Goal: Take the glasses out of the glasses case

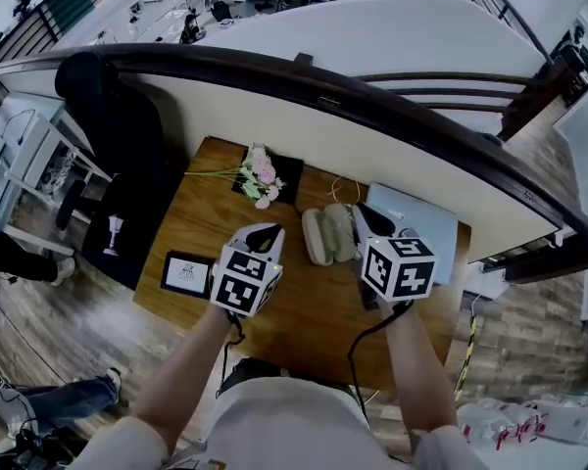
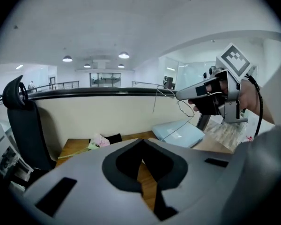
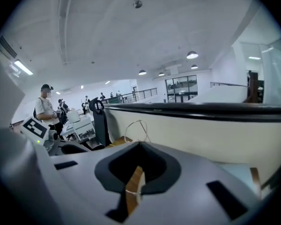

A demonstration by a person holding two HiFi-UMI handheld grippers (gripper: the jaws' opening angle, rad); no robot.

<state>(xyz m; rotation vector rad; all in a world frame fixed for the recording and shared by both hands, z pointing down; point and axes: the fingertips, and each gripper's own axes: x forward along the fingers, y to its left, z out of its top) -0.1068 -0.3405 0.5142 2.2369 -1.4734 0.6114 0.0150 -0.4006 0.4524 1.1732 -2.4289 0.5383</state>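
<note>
The glasses case (image 1: 328, 235) lies open on the wooden table (image 1: 304, 321), its two pale halves side by side. My right gripper (image 1: 361, 213) is raised above the table just right of the case, shut on thin wire-framed glasses (image 2: 176, 105). In the right gripper view the wire frame (image 3: 137, 127) loops up from between the jaws. My left gripper (image 1: 269, 231) hovers left of the case. Its jaws stand closed with only a sliver of table showing between them and nothing in them.
Pink flowers (image 1: 260, 176) lie on a black cloth (image 1: 286, 172) at the table's back. A light blue pad (image 1: 416, 225) sits at the right, a small framed card (image 1: 186, 274) at the left edge. A black chair (image 1: 108, 106) and a curved railing wall (image 1: 372, 106) border the table.
</note>
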